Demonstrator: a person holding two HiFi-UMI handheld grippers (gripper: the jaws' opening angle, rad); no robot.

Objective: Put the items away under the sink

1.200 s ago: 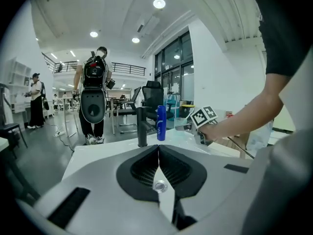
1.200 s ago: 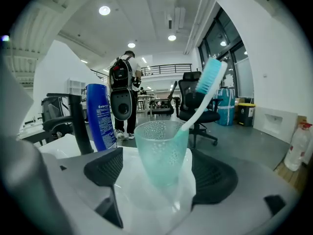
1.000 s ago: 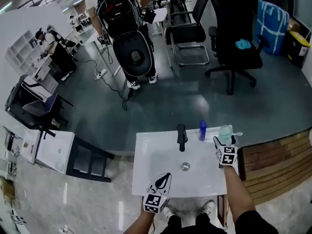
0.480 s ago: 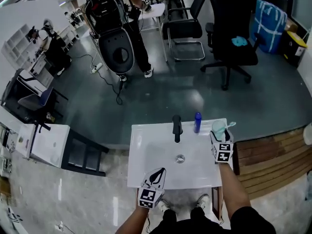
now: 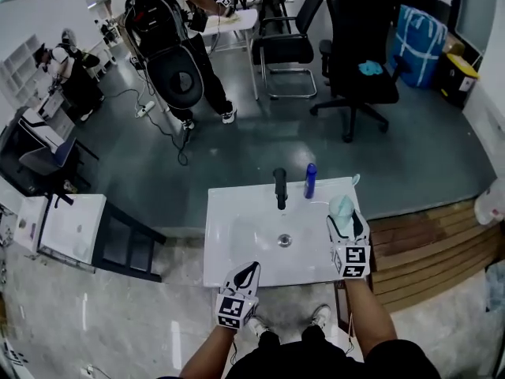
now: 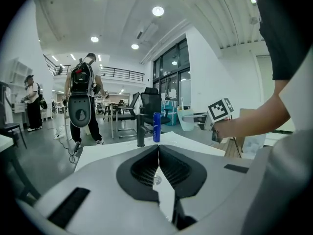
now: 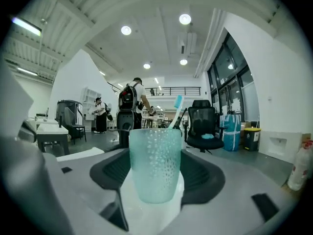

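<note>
**A:** Where is the cup [image 7: 155, 163] at this moment?

**B:** It stands upright between the jaws of the right gripper [image 5: 342, 221], which have just been closing and now grasp it on both sides. It is pale teal and see-through, and a toothbrush [image 7: 176, 109] leans out of it with the head up.

**A:** And where is that over the sink [image 5: 237, 243]?

**B:** In the head view it sits at the sink's right edge, just beside the back corner. The left gripper view shows it raised off the white surface.

**A:** What about the left gripper [image 5: 247, 272]?

**B:** Its jaws are clenched together with nothing between them. It hangs at the sink's front edge, left of the middle, pointing toward the basin.

**A:** What else stands on the sink?

**B:** A black faucet [image 5: 279, 188] rises at the back, in line with the drain [image 5: 285, 240]. A blue bottle [image 5: 310, 180] stands upright just to its right, between the faucet and the cup and apart from both.

**A:** And around it?

**B:** A wooden platform [image 5: 426, 243] lies to the sink's right. A black office chair [image 5: 359, 46] stands well beyond on the grey floor.
</note>
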